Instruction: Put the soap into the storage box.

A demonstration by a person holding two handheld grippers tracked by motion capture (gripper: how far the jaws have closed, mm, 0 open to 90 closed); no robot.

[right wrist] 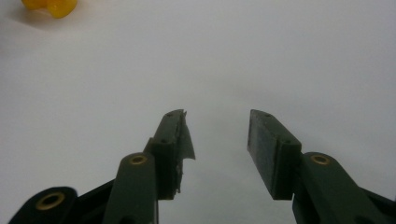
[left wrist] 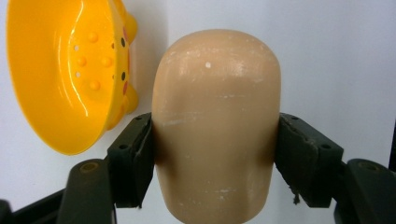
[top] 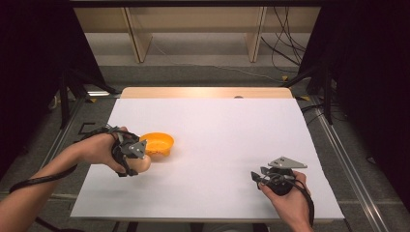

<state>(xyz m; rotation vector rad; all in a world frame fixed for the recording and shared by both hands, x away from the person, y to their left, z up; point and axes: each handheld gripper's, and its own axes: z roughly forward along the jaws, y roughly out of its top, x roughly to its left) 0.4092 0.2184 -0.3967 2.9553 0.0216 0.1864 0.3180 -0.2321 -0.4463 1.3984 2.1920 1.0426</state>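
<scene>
Thing: smooth tan rounded block [left wrist: 215,126], looks hard, maybe slippery; hold its flat sides.
Where: over the white table [top: 217,125], just beside the yellow plastic bowl [left wrist: 60,74].
Left gripper [left wrist: 215,158]: squeezing the block.
Right gripper [right wrist: 215,144]: jaws apart, holding nothing.

The bowl [left wrist: 60,74] at the left is bright yellow-orange, with raised dots inside and small black and red marks on its outer wall. The rounded block [left wrist: 215,126] beside it is pale tan, flecked with white scuffs. The table [top: 217,130] is plain white.
</scene>
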